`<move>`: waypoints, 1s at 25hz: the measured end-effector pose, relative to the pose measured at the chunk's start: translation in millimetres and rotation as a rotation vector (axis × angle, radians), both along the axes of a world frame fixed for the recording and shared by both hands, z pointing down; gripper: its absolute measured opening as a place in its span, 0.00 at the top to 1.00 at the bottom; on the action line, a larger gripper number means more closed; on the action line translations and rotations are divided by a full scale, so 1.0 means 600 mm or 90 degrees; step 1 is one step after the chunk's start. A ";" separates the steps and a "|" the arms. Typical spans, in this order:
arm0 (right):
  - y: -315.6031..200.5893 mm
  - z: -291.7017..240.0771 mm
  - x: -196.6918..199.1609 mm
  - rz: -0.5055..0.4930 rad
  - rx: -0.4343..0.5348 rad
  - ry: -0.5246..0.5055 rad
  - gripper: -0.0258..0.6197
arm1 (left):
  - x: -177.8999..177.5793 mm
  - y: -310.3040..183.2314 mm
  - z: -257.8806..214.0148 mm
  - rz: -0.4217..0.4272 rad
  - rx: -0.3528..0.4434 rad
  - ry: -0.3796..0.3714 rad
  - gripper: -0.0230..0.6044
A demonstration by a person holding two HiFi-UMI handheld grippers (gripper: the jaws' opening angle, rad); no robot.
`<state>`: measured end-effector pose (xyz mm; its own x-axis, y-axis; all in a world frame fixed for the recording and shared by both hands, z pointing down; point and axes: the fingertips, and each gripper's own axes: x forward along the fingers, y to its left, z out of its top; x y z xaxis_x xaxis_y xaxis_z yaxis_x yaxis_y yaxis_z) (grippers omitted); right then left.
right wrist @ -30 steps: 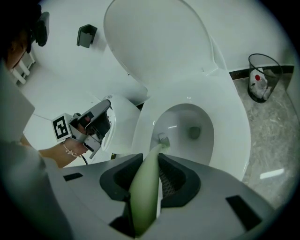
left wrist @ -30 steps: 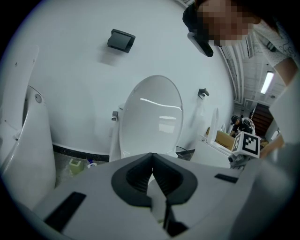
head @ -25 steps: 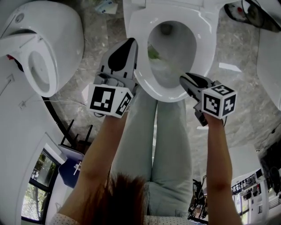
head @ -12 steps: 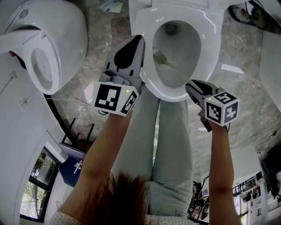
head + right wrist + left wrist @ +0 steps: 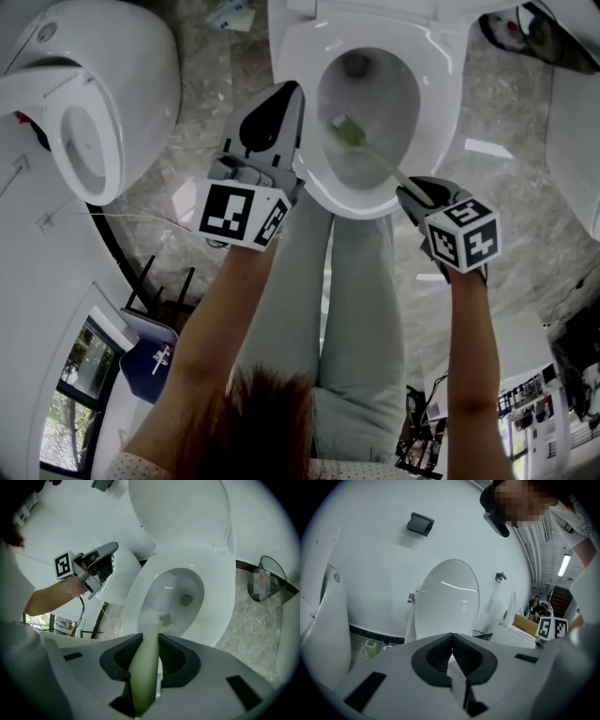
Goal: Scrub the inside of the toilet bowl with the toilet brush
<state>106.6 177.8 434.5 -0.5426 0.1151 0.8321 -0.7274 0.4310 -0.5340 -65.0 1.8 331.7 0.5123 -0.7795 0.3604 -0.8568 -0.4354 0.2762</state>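
While right gripper (image 5: 415, 193) clamps brush (image 5: 349, 132) against bowl (image 5: 441, 112) wall, 8 o'clock, left gripper (image 5: 277, 112) idles, jaws together. Risk: brush twisting in grip under pressure; splash.

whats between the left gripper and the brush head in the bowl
Only the left side of the toilet seat lies between the left gripper and the brush head; the head view shows it.
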 end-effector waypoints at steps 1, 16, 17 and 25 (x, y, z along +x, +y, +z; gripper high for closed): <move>0.000 0.002 0.009 -0.019 0.005 0.019 0.78 | 0.001 0.001 0.000 0.001 0.000 0.001 0.96; -0.045 0.012 0.031 -0.139 0.065 0.109 0.78 | -0.013 0.007 0.006 -0.009 -0.006 -0.002 0.96; -0.053 0.013 0.033 -0.145 0.070 0.115 0.78 | -0.015 0.007 0.005 -0.010 -0.006 -0.002 0.96; -0.111 0.018 0.037 -0.171 0.126 0.162 0.78 | -0.031 0.013 0.006 -0.021 -0.007 -0.002 0.96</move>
